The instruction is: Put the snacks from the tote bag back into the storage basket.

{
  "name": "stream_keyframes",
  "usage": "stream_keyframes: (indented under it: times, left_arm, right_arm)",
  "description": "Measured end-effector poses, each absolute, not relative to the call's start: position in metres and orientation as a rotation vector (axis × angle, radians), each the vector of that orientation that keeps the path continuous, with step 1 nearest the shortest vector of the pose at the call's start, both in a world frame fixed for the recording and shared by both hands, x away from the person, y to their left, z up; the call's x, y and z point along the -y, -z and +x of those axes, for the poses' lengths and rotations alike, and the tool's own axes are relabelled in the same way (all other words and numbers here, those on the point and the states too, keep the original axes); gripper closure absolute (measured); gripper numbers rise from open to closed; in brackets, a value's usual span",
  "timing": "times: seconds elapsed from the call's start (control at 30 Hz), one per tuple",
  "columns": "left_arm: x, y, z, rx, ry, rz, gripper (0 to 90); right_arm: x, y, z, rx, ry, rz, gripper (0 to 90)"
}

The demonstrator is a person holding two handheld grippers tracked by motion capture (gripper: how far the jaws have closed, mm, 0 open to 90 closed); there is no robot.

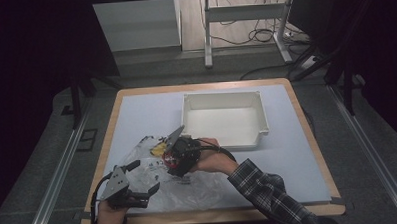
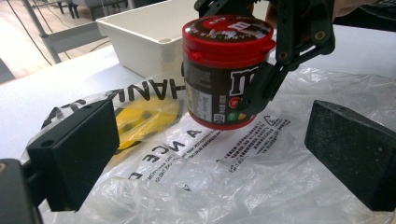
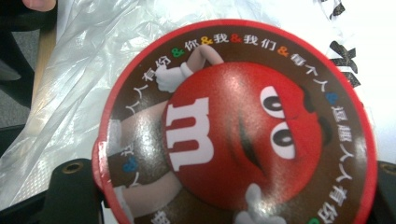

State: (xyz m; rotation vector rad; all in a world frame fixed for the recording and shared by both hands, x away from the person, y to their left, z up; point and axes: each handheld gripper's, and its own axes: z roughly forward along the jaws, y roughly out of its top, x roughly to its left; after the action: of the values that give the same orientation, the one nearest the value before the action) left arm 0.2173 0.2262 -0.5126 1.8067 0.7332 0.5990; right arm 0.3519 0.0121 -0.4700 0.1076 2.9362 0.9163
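One candy jar (image 2: 227,70), brown with a red lid, hangs upright just above one clear plastic bag (image 2: 243,182), clenched between the jaws of the right gripper (image 1: 180,155). One person works two grippers over one worktop (image 1: 141,111). The left gripper (image 1: 139,181) is released, its jaws standing wide apart with nothing between them, low over the near end of the bag. One yellow packet (image 2: 140,119) lies inside the bag, beside and below the jar. One white bin (image 1: 223,121) stands on the worktop beyond the bag, apart from it. The bag carries black printed lettering.
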Motion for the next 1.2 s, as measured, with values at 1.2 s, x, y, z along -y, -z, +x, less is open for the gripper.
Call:
stream_keyframes:
  times: [1.2]
  left_arm:
    - [-0.225,0.513,0.218,-0.733,-0.595,1.81,2.9]
  right_arm:
    - [0.027,0.457,0.356,-2.91,-0.918,0.146,25.7]
